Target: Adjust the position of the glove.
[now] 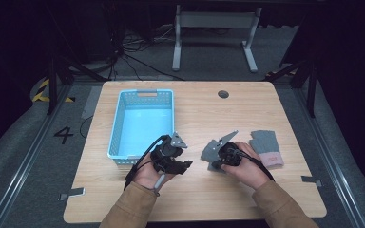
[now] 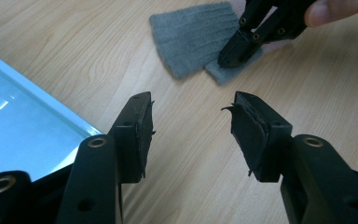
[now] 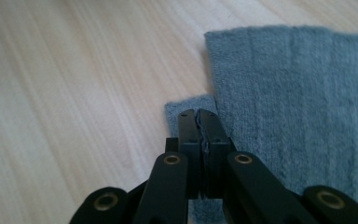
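A grey knit glove [image 1: 212,148] lies flat on the wooden table [image 1: 204,109], right of centre. My right gripper [image 1: 215,165] is shut, its tips resting on the glove's small thumb flap [image 3: 179,107]; the frames do not show whether any fabric is pinched. The glove's ribbed body [image 3: 298,93] spreads to the right of the jaws in the right gripper view. My left gripper [image 1: 186,159] stands open and empty a little to the left, above bare wood, pointing at the glove [image 2: 191,32] and the right gripper [image 2: 230,56].
A light blue plastic basket [image 1: 119,118] stands at the left, its corner [image 2: 28,135] close beside my left gripper. A second grey glove with a pink cuff [image 1: 267,147] lies to the right of my right hand. A round cable hole [image 1: 223,94] sits near the far edge.
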Tool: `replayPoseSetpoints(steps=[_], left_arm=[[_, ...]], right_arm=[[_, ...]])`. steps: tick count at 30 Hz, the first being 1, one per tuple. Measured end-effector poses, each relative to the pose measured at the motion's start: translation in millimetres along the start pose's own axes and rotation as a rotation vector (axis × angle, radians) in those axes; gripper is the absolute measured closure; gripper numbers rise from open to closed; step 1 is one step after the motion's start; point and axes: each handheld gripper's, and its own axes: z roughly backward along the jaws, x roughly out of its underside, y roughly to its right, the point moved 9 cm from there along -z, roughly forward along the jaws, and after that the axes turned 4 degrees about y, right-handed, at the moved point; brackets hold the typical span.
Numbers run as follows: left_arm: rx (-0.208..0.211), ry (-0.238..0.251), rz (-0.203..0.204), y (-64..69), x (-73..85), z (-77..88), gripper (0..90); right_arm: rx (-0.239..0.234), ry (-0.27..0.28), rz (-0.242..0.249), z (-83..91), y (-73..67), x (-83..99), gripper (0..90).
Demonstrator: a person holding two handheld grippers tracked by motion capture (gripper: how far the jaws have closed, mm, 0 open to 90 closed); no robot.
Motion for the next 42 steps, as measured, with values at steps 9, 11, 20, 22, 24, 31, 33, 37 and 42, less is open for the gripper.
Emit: replayPoseSetpoints(steps=[9, 11, 20, 22, 24, 31, 33, 37, 42], left_arm=[[0.01, 0.008, -0.01, 3.7, -3.9, -1.4, 48.8], [0.012, 0.008, -0.013, 3.9, -4.9, -0.7, 48.8], [0.029, 0.031, -0.032, 9.5, -14.2, -5.6, 48.9], [0.034, 0.03, -0.037, 10.1, -15.5, -6.9, 49.0], [0.038, 0.03, -0.037, 11.3, -16.5, -9.0, 49.0], [0.046, 0.023, -0.056, 13.2, -18.1, -11.7, 49.0], [0.046, 0.022, -0.056, 13.3, -18.1, -12.1, 49.0], [0.049, 0.018, -0.056, 13.2, -17.4, -13.0, 49.0], [0.047, 0.018, -0.057, 12.6, -17.0, -13.3, 49.0]], right_arm=[[-0.042, 0.071, 0.045, 24.2, -11.5, 2.2, 89.6], [-0.044, 0.07, 0.045, 28.9, -12.1, 4.2, 89.7], [-0.047, 0.055, 0.054, 48.5, -9.7, 21.6, 89.7], [-0.054, 0.044, 0.052, 50.4, -9.4, 25.7, 89.7], [-0.06, 0.036, 0.045, 52.6, -8.9, 29.6, 89.6], [-0.093, -0.033, 0.073, 52.9, -12.5, 45.8, 89.4], [-0.097, -0.043, 0.076, 51.8, -12.8, 48.0, 89.4], [-0.111, -0.063, 0.08, 48.0, -14.2, 52.4, 89.7], [-0.12, -0.092, 0.081, 43.2, -13.4, 58.0, 90.0]])
